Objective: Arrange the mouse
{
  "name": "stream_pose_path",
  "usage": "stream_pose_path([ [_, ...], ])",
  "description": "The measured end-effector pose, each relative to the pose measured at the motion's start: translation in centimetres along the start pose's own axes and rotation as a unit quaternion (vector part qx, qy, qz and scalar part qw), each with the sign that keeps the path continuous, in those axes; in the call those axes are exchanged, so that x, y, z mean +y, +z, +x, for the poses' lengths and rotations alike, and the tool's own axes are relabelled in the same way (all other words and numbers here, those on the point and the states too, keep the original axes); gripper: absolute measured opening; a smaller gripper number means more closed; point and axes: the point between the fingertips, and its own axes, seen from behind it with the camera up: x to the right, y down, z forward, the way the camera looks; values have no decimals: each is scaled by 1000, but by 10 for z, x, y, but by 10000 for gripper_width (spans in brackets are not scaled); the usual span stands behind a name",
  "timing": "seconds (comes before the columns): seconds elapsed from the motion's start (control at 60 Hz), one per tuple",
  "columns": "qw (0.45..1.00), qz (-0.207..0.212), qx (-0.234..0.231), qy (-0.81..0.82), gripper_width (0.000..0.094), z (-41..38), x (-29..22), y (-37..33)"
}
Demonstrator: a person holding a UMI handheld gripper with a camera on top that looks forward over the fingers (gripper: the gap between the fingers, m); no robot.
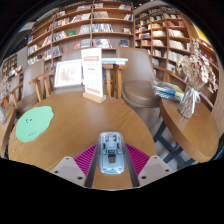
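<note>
A grey-and-white mouse (110, 150) sits between my gripper's (111, 160) two fingers, with the magenta pads (86, 156) pressing on both its sides. It lies lengthwise along the fingers, over the near edge of the round wooden table (75, 125). A light green mat (35, 123) lies on the table to the left, beyond the fingers. Whether the mouse touches the tabletop is hidden.
A standing sign board (93, 75) is at the table's far edge. Chairs (140, 92) stand behind the table. A second table at the right holds a vase with dried stems (190, 98). Bookshelves (85, 30) line the back wall.
</note>
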Motion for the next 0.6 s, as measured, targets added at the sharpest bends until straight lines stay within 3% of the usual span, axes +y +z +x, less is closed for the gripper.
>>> stream_pose_path([
  [0.167, 1000, -13, 19, 6, 415, 0, -3, -1],
  [0.3, 1000, 24, 10, -2, 390, -24, -48, -32],
  [0.467, 996, 66, -56, -7, 391, -121, -119, -71],
  [0.6, 992, 81, -93, -36, 390, -220, -141, -68],
])
